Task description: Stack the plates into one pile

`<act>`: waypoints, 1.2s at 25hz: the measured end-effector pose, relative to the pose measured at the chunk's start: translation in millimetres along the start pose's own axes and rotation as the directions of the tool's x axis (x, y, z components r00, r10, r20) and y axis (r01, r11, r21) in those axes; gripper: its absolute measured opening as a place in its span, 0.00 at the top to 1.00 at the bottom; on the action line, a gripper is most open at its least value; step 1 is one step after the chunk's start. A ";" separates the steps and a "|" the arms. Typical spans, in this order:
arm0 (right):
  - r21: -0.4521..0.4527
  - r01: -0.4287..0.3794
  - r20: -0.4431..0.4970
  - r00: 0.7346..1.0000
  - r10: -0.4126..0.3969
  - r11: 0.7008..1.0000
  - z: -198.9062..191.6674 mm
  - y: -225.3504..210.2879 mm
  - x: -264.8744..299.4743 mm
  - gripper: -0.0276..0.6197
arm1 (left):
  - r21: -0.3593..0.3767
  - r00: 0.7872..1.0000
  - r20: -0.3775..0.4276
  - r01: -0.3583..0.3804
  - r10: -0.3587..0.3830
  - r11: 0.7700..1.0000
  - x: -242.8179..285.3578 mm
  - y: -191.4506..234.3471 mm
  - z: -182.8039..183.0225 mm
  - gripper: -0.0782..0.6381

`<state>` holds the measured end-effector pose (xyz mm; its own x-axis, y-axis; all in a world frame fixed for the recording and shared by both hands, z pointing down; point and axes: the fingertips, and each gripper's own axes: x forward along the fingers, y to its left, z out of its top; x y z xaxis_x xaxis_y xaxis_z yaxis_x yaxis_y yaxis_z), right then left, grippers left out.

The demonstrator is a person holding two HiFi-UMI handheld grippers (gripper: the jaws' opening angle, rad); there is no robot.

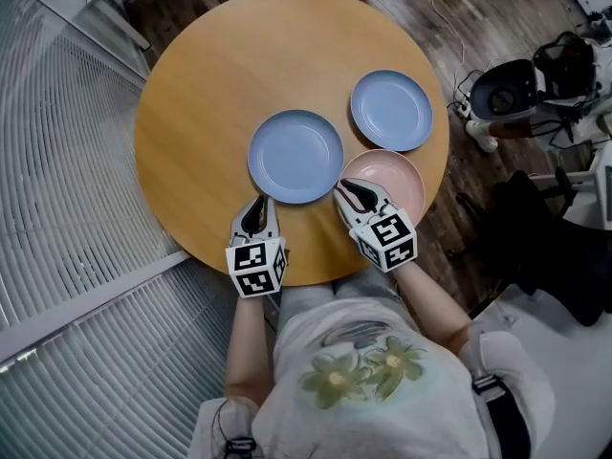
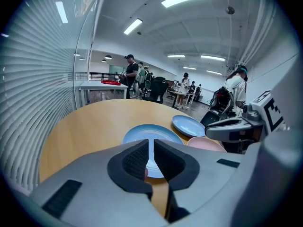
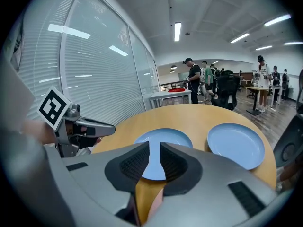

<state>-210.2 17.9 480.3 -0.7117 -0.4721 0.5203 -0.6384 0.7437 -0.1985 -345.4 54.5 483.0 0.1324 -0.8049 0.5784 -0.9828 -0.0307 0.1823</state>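
Three plates lie apart on a round wooden table, none stacked. The near blue plate sits about mid-table. The far blue plate is beyond it to the right. The pink plate lies at the table's right edge, close against both blue ones; whether the rims actually touch is hard to judge from the head view.

The left gripper hangs over the near edge of the table, its tips just short of the near blue plate's rim. Its jaws are closed to a thin slit with nothing in them. The right gripper reaches in beside it, tips over the left rim of the pink plate. Its jaws are all but closed too — a slim gap, empty. Neither gripper holds a plate.
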 end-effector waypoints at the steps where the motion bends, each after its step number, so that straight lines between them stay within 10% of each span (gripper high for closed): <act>1: 0.004 0.005 -0.004 1.000 -0.005 1.000 0.6 -3.9 6.6 0.87 | 0.000 1.000 -0.004 0.000 0.000 1.000 5.5 5.4 0.9 0.86; 7: 0.024 0.025 -0.051 0.998 -0.024 0.999 -4.7 -31.2 47.3 0.73 | -0.012 0.999 -0.035 -0.021 0.020 1.000 39.6 37.3 -2.4 0.79; 30: 0.026 0.108 -0.292 0.952 -0.095 0.994 -62.8 -115.4 124.2 0.73 | -0.076 0.977 -0.212 -0.037 0.020 0.996 136.8 79.1 -60.6 0.61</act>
<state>-206.5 -96.9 619.9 -0.5309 -0.3822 0.7563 -0.7186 0.6761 -0.1628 -397.3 -22.2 624.8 0.1371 -0.6618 0.7370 -0.9743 0.0443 0.2210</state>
